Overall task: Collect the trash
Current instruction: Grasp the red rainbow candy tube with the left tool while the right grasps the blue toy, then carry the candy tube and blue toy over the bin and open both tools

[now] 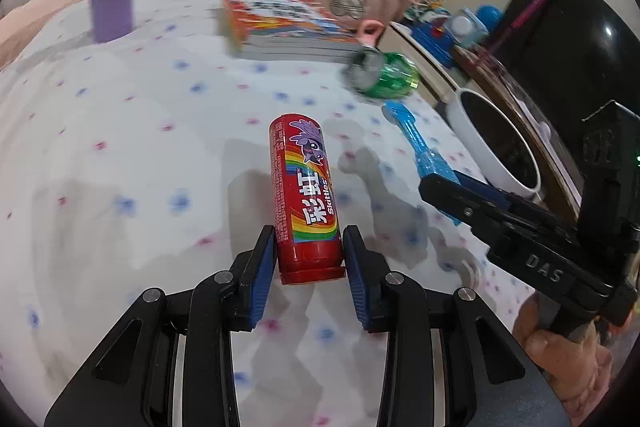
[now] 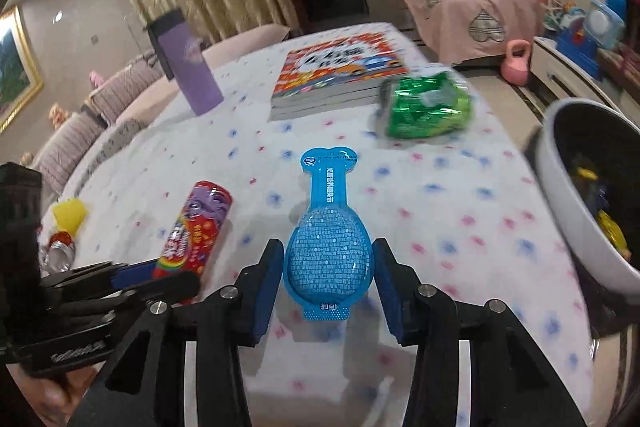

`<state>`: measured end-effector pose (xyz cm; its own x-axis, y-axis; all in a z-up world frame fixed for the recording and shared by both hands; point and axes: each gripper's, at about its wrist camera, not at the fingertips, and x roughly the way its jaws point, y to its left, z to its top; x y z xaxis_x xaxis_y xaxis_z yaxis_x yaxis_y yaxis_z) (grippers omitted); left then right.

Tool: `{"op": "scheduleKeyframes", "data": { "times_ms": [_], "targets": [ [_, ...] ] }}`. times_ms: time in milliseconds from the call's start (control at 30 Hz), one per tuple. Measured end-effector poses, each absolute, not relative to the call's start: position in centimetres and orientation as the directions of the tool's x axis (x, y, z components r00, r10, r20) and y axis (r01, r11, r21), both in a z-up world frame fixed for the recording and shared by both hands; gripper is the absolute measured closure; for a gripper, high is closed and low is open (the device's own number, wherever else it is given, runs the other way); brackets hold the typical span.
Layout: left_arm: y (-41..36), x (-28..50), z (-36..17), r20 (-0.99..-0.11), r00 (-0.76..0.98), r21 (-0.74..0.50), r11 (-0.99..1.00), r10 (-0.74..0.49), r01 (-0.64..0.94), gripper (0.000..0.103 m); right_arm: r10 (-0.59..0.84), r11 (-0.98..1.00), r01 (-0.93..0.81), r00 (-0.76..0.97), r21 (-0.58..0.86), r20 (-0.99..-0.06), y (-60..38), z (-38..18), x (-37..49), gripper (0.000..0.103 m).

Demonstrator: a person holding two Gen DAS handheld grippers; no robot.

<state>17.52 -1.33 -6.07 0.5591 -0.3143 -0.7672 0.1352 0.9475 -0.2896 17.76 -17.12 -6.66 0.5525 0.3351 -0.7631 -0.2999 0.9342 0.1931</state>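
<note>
A red Skittles tube (image 1: 306, 195) is clamped at its cap end between the blue pads of my left gripper (image 1: 308, 247), which is shut on it above the flowered cloth. The same tube (image 2: 196, 227) and left gripper (image 2: 168, 277) show at the left of the right wrist view. A blue spoon-shaped packet (image 2: 328, 239) lies lengthwise between the pads of my right gripper (image 2: 326, 267), both pads against its rounded sides. From the left wrist view the right gripper (image 1: 434, 183) holds that packet (image 1: 412, 135) a little off the cloth.
A white bin (image 2: 560, 195) with a dark liner and some wrappers stands at the table's right edge (image 1: 456, 111). A crumpled green can (image 2: 428, 105) lies by a stack of books (image 2: 340, 75). A purple bottle (image 2: 188, 67) stands behind. Yellow scrap (image 2: 70, 213) and a crushed can (image 2: 60, 251) lie left.
</note>
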Motion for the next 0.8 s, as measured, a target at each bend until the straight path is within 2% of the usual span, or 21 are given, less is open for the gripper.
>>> {"op": "scheduleKeyframes", "data": {
  "times_ms": [800],
  "targets": [
    [-12.8, 17.4, -2.9, -0.754, 0.544, -0.216, 0.921, -0.368, 0.324, 0.071, 0.283, 0.955, -0.133, 0.681, 0.265, -0.676, -28.6, -2.5, 12.6, 0.057]
  ]
}}
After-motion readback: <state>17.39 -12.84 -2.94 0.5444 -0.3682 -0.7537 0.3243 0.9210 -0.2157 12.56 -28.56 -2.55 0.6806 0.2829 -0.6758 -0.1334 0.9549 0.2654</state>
